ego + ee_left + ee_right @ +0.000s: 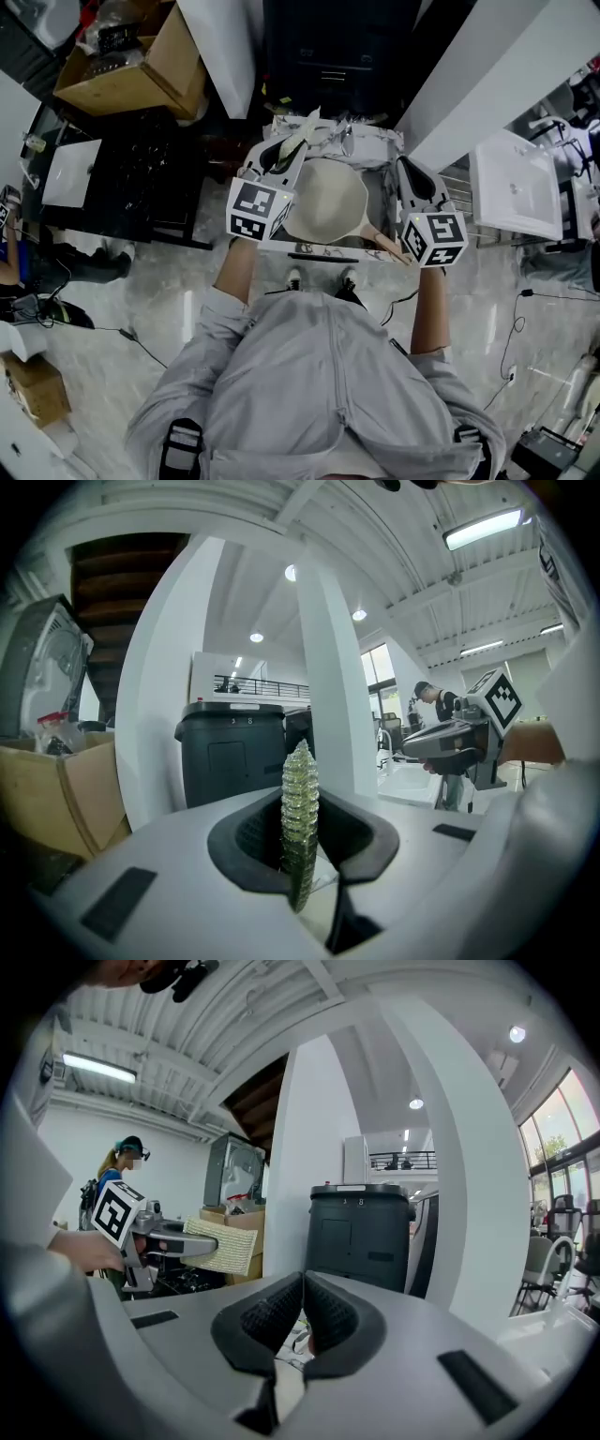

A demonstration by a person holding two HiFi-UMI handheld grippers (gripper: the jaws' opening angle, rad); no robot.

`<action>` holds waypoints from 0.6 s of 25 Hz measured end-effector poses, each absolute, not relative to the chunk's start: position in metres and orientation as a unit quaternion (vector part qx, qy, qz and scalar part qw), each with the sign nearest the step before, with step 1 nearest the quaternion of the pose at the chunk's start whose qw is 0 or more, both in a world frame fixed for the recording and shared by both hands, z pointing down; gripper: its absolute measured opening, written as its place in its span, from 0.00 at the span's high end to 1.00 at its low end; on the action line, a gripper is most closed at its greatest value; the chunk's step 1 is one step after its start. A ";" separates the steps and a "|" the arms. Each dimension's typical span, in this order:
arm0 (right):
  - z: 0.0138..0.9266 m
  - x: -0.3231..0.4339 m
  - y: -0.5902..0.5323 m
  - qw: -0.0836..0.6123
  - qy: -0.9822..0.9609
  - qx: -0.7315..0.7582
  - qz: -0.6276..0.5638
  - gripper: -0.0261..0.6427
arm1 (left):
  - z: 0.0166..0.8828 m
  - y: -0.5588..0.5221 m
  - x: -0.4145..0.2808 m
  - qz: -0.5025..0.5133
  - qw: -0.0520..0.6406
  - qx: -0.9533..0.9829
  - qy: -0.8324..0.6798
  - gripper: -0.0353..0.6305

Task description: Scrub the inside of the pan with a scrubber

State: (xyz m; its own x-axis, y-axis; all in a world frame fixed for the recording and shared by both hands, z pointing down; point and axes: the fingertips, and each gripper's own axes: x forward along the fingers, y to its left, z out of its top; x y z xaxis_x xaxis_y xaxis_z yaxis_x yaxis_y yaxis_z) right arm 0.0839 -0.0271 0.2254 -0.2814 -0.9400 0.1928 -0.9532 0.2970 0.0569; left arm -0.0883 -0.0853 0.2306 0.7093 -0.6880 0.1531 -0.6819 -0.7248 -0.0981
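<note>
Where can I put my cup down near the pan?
Not beside it: the round cream pan fills the worktop between the left gripper, holding a yellow-green mesh scrubber, and the right gripper. The flat white board on the black table, further left, looks bare.

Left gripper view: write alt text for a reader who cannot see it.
The left gripper is shut on a yellow-green scrubber, seen edge-on and standing upright between its jaws. Behind it stand a dark bin and a white pillar.
</note>
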 end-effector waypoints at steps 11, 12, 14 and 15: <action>0.263 0.119 -0.068 0.106 -0.829 0.545 0.062 0.91 | 0.278 -0.104 -0.076 -0.138 -0.018 -0.886 0.442 0.84; 0.267 0.121 -0.071 0.107 -0.831 0.542 0.065 0.91 | 0.285 -0.105 -0.077 -0.142 -0.024 -0.883 0.446 0.84; 0.278 0.122 -0.074 0.110 -0.833 0.538 0.073 0.91 | 0.300 -0.106 -0.080 -0.153 -0.036 -0.876 0.457 0.84; 0.284 0.123 -0.075 0.112 -0.833 0.536 0.077 0.91 | 0.307 -0.107 -0.082 -0.157 -0.042 -0.872 0.462 0.84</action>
